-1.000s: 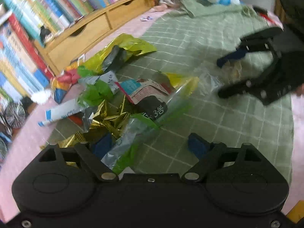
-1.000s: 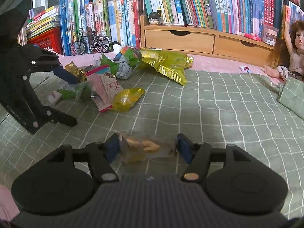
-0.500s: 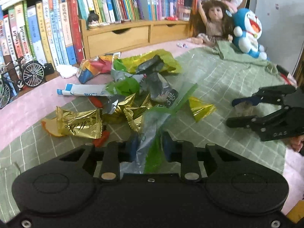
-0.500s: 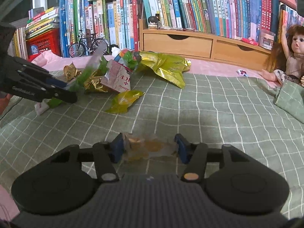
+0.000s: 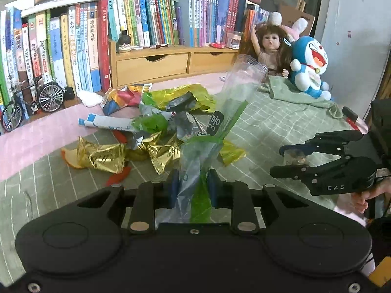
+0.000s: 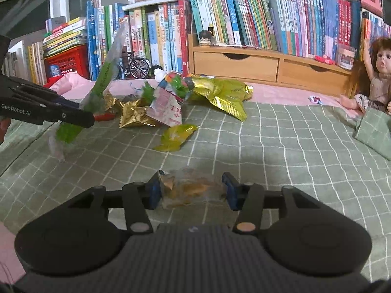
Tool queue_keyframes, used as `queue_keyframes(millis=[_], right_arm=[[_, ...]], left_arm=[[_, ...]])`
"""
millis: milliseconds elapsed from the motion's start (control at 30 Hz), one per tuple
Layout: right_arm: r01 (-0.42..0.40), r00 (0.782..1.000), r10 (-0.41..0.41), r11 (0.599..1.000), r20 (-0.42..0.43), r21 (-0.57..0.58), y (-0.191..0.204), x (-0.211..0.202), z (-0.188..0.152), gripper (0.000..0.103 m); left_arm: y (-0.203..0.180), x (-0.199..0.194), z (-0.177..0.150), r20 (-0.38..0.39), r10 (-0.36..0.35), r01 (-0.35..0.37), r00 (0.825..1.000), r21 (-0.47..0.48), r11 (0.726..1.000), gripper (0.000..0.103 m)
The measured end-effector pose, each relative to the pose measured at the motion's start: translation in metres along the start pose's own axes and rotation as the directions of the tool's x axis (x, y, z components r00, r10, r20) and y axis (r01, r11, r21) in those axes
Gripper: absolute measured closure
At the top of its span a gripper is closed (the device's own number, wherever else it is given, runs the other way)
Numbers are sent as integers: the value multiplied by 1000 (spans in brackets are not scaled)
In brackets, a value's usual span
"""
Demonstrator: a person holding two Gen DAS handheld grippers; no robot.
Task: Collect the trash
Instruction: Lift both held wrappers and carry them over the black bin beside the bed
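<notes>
two wrappers held, both loosely enough to be lost

the long bag (image 5: pixel 195 161) is pinched near its low end by the left gripper (image 5: pixel 191 187); it could slip. the clear wrapper (image 6: pixel 193 190), on the near cloth (image 6: pixel 268 146), is clamped in the just-closing right gripper (image 6: pixel 193 191); it may tear.

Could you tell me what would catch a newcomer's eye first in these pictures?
Most striking is the heap of wrappers, gold, green and red, on the checked cloth before the bookshelf. The left gripper is shut on a long clear and green bag that stands up above the heap. To the right, the right gripper has just been closing on a small clear packet of brownish scraps.
</notes>
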State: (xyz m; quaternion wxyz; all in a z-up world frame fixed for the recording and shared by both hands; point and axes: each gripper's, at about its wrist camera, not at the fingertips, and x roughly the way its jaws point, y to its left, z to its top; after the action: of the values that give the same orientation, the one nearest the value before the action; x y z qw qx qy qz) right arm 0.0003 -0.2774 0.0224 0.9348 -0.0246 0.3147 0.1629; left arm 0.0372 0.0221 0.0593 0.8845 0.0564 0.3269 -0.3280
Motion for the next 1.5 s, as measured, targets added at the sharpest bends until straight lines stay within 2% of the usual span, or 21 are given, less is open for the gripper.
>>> queue_keyframes(millis=[267, 500, 900, 1067, 1267, 1500], right_arm=[[-8, 1000, 8, 1000, 25, -4, 13, -27, 1, 48], [-16, 997, 17, 1000, 71, -14, 28, -66, 6, 47], [-100, 981, 110, 993, 157, -70, 63, -144, 9, 45], [-129, 977, 142, 988, 160, -86, 76, -168, -5, 44], [-150, 975, 164, 983, 149, -105, 93, -190, -31, 44], [-168, 979, 176, 982, 102, -81, 110, -198, -80, 44]], left_arm=[[-12, -38, -15, 35, 19, -17, 999, -44, 999, 79], [-31, -92, -25, 104, 49, -41, 993, -84, 996, 79], [-77, -186, -56, 192, 80, -65, 978, -83, 994, 79], [-97, -213, -79, 201, 104, -90, 974, -79, 993, 79], [-123, -232, -116, 179, 113, -99, 977, -87, 991, 79], [-156, -236, -174, 141, 114, -103, 983, -82, 991, 79]])
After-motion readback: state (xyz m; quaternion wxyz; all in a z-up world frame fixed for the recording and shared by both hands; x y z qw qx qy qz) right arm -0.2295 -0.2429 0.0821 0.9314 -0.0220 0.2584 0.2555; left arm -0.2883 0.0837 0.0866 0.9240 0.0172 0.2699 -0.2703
